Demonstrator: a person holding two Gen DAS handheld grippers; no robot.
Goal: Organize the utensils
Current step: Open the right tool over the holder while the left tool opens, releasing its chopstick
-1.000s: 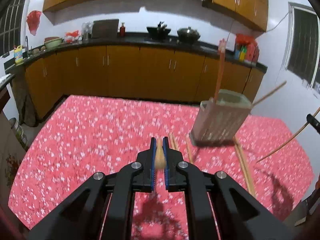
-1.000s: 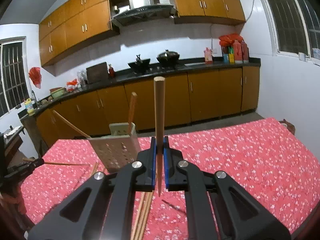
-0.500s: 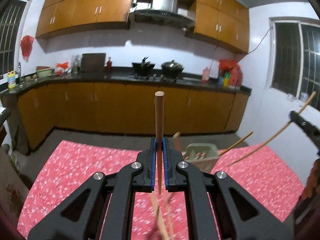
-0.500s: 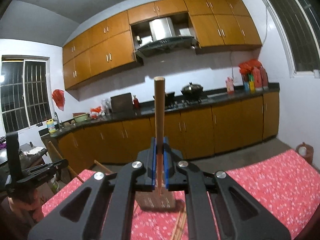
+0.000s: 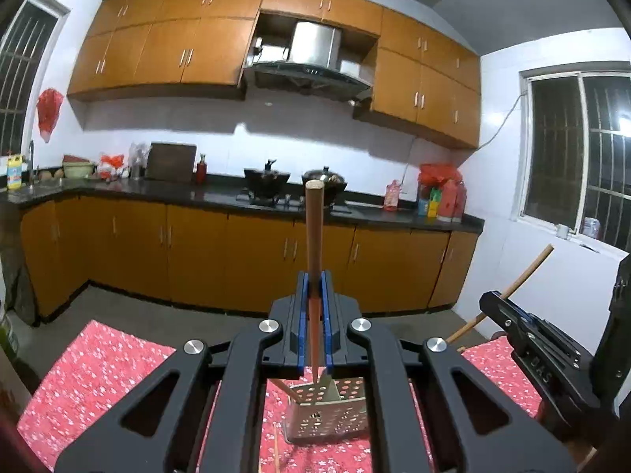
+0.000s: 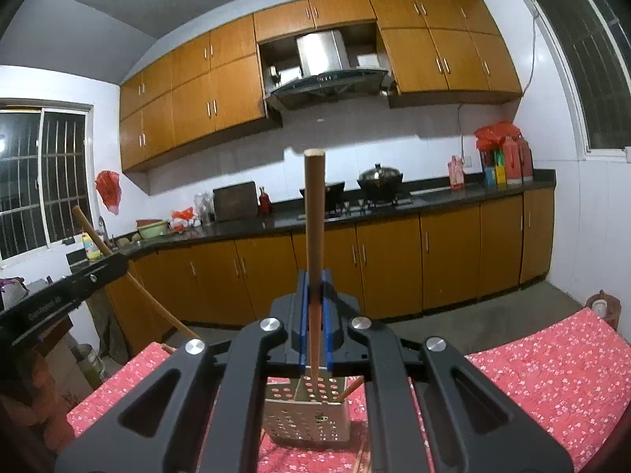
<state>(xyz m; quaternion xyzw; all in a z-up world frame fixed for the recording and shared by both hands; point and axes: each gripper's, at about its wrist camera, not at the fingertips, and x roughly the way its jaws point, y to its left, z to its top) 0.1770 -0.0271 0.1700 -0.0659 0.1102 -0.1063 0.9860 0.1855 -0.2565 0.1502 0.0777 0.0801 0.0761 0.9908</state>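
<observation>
Since a second ago both grippers have risen: the views now take in the upper cabinets [image 5: 157,47] and range hood [image 6: 327,67], and the perforated utensil holder [image 5: 327,414] sits low beneath the fingers rather than off to the side. The left gripper [image 5: 314,315] is clamped on an upright wooden chopstick [image 5: 314,236]; the right gripper [image 6: 314,315] is likewise clamped on another chopstick [image 6: 314,216]. Both tips hang above the holder, which stands on the red floral cloth [image 6: 552,374] of the tabletop, with loose chopsticks [image 6: 361,459] lying beside it. Behind runs a dark kitchen counter [image 5: 177,193] with woks.
</observation>
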